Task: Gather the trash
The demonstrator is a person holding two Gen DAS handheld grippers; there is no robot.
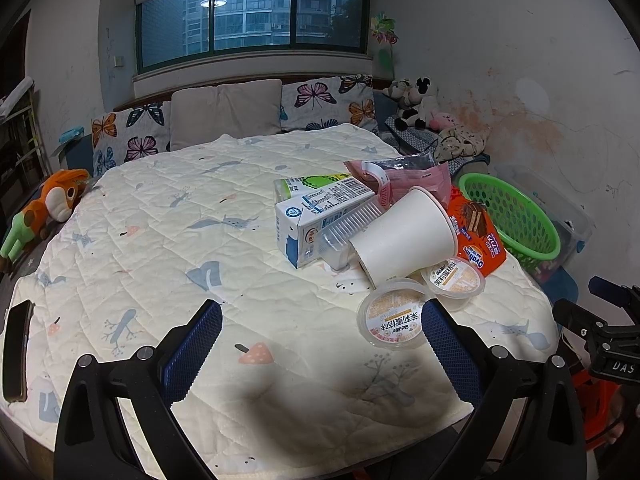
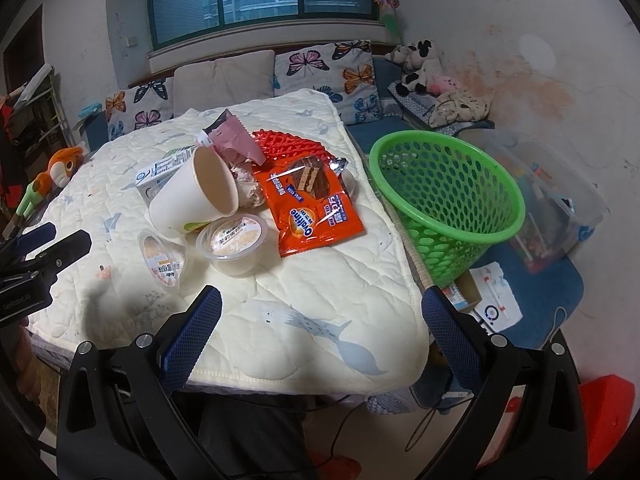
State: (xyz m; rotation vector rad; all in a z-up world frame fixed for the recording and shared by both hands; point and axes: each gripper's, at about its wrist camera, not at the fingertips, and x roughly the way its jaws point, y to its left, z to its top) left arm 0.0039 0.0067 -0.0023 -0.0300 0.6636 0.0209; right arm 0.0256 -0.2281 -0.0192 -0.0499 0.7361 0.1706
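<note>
Home bedroom: butterfly pillows [image 1: 320, 100], plush toys [image 2: 420, 68].

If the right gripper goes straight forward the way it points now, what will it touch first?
Probably the quilted cover on the table, since the open right gripper looks slightly down at its bare part. Past that, the orange Ovaltine packet lies nearest that line. Depth is hard to judge in this fisheye view.

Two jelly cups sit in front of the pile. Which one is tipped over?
The left jelly cup, nearest the left hand-held gripper: it lies on its side, its printed lid facing sideways. The other jelly cup, beside the Ovaltine wrapper, stands upright.
</note>
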